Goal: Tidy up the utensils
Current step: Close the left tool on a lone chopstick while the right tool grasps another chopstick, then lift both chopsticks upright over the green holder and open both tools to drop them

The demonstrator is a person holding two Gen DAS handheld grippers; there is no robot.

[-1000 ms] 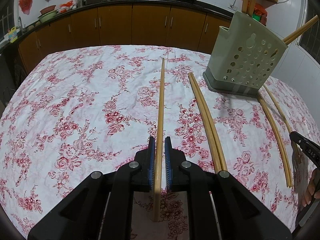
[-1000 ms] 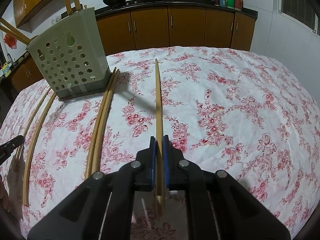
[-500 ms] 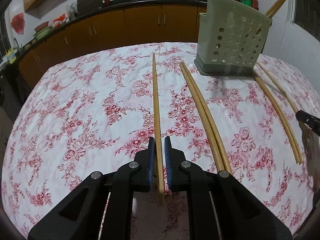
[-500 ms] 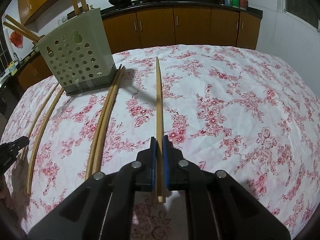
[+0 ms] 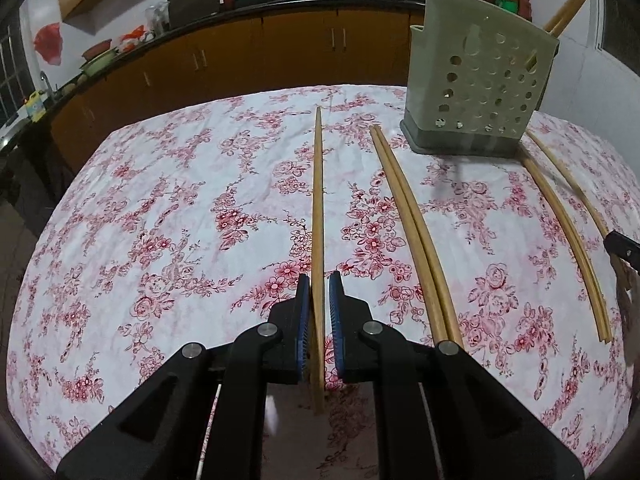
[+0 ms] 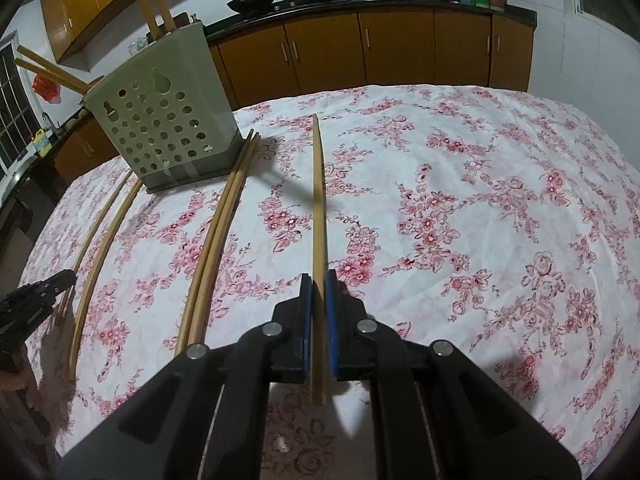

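1. Wooden and pale, the chopstick in your left tool (image 5: 319,292) sits between the nearly shut blue pads (image 5: 304,320), and this left chopstick (image 5: 318,208) points away over the floral tabletop (image 5: 160,220).
2. To its right in your left view, a pair of chopsticks (image 5: 412,232) lies flat, touching each other, its far ends near the base of the perforated green holder (image 5: 476,92).
3. That holder stands upright with more chopsticks poking out of its top.
4. Right of it, two separate chopsticks (image 5: 560,220) lie flat, running from beside the holder's base.
5. Your right tool (image 6: 319,284) is clamped tight on another single stick, the right chopstick (image 6: 318,200), which points away above the cloth.
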